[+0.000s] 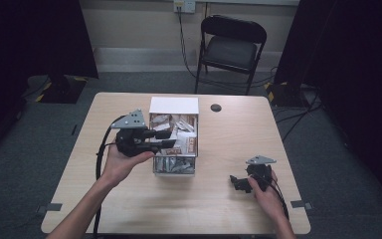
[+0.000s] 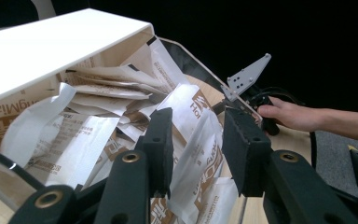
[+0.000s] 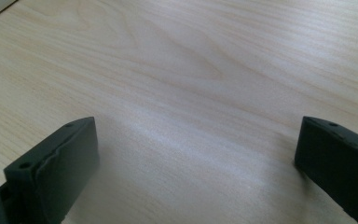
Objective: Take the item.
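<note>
Here, one box [image 1: 173, 105] of many sachets [image 1: 179, 127], two tongs: left [image 1: 164, 139], right [image 1: 236, 182].

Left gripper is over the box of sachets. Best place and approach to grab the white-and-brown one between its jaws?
Take the white-and-brown sachet by its upper free end, coming down from above over the open top of the box. It stands tilted, flat faces toward the two jaws, so the left gripper can likely pinch across its thin side. Its lower end is buried among other sachets.

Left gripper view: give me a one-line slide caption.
Left gripper, jaws apart, reaches over a box of paper packets.
</note>
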The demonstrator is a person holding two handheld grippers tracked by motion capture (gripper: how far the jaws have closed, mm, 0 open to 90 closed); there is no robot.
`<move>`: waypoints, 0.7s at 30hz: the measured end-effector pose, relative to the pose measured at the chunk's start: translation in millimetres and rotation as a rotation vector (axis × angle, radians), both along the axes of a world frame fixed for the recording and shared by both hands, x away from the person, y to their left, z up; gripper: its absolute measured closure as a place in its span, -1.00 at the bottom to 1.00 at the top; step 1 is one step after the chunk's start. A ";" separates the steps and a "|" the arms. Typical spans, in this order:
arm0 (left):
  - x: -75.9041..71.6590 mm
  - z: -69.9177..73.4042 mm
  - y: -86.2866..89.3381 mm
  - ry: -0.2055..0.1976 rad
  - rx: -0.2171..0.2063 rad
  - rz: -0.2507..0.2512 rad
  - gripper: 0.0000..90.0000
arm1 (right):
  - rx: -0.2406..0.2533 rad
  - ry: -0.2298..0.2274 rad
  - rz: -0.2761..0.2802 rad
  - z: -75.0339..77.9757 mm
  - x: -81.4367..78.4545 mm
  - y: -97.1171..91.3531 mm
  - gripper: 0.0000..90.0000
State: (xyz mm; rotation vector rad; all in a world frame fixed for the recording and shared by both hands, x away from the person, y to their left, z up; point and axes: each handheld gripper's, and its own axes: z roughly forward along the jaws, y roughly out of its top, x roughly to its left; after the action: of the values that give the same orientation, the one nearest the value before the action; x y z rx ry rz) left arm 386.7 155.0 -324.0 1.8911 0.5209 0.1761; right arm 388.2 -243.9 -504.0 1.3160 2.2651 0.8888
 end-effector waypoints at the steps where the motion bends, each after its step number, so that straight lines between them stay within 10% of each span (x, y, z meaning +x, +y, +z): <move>1: 0.7 -0.7 -0.8 0.000 0.003 -0.004 0.41 | 0.000 0.001 -0.001 0.0 -0.1 0.0 -1.00; 21: -2.5 -9.2 -8.1 0.010 0.079 -0.052 0.51 | 0.000 0.002 -0.005 0.2 -1.1 0.1 -1.00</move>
State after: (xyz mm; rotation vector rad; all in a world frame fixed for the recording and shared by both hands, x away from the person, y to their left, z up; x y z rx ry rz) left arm 384.2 146.9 -333.2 1.9814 0.4768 0.1546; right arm 387.1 -243.8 -503.8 1.3228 2.2627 0.8867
